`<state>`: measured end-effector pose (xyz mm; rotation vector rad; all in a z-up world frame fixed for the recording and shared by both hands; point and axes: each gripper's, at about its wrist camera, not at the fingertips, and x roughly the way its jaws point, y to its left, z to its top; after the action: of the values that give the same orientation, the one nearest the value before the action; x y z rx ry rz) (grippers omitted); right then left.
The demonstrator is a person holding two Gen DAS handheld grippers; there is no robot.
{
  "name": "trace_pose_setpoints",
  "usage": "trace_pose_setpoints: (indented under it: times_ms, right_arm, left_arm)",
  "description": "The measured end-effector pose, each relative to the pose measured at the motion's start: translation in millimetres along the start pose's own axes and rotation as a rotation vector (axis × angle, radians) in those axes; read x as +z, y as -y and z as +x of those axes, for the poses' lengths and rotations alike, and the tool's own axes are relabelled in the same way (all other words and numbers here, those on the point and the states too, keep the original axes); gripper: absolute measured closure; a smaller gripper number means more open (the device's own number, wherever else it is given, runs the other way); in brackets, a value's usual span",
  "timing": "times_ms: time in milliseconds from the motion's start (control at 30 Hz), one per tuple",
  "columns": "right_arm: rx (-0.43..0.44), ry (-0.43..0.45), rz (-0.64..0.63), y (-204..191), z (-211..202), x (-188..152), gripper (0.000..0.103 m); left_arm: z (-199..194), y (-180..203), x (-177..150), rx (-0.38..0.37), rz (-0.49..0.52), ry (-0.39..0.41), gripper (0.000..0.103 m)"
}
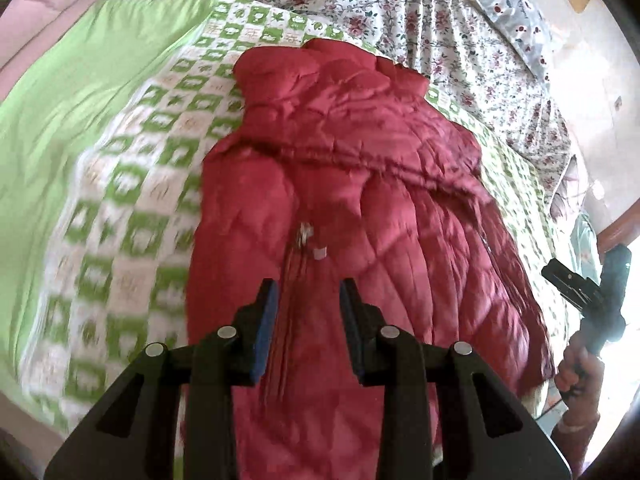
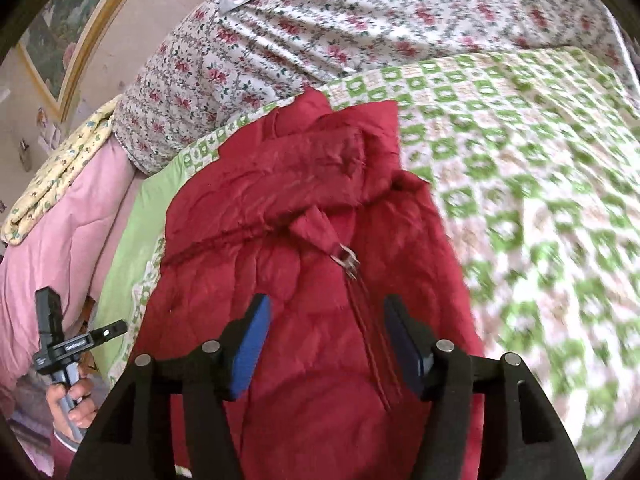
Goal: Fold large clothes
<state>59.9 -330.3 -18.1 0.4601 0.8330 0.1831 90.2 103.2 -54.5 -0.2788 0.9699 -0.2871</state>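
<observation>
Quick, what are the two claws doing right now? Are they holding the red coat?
Left claw: open, nothing pinched, above the red coat.
Right claw: open wider, holding nothing.

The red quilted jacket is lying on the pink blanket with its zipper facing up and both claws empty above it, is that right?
Not quite. The red quilted jacket lies on the green-and-white checked cover, not the pink blanket, which sits off to the side in the right wrist view. The zipper faces up, and both claws are empty.
</observation>
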Motion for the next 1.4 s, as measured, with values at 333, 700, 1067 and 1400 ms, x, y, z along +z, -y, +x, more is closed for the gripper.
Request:
trace_pose_setpoints:
  times_ms: [333, 700, 1067, 1400]
  right_arm:
    - [-0.079, 0.038, 0.063, 37.1, -57.3, -37.5, 0.032]
    - [-0.112, -0.025, 0.103, 61.3, -59.5, -63.3, 0.031]
    - [0.000, -0.192, 0.127, 68.1, -16.7, -79.2, 0.031]
    - [0.055, -0.235, 0.030, 38.7, -26.8, -105.5, 0.034]
  left_arm:
    - [-42.8, -14.6, -46.7, 0.041, -0.038, -0.002, 0.068]
    - [-30.6, -36.8, -71.0, 0.075, -0.080, -0.060, 0.050]
    - [-9.1, -49.1, -87.0, 0.034, -0.113, -0.126, 0.040]
    - [0.9, -41.7, -98.0, 0.020, -0.072, -0.168, 0.040]
